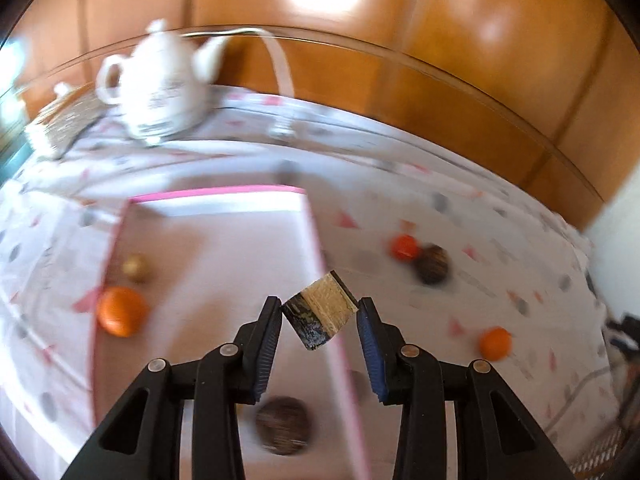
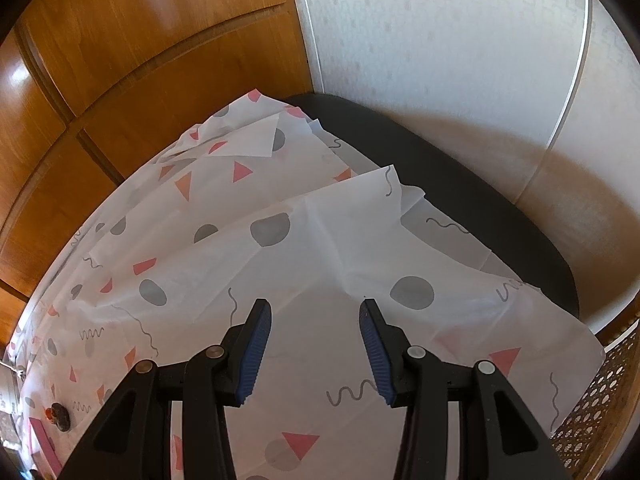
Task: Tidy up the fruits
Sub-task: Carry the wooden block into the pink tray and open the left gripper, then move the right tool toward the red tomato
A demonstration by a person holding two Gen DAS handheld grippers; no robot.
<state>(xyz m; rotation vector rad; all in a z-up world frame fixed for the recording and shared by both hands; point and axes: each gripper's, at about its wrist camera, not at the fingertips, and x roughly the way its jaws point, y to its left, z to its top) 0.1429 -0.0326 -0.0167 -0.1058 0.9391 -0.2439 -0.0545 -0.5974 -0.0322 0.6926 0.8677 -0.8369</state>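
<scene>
Overhead, left hand-held gripper point(image 1: 319, 314) clamps a dark block point(image 1: 319, 314); right hand-held gripper point(image 2: 316, 314) gapes.

My left wrist view is motion-blurred: I cannot identify the dark round fruit point(image 1: 433, 264) touching the red one point(image 1: 405, 247) right of the pink tray point(image 1: 312, 224). My left gripper point(image 1: 319, 316) hides part of another dark fruit point(image 1: 283, 430) inside the tray. The teapot's point(image 1: 160, 84) lettering is unreadable.
</scene>
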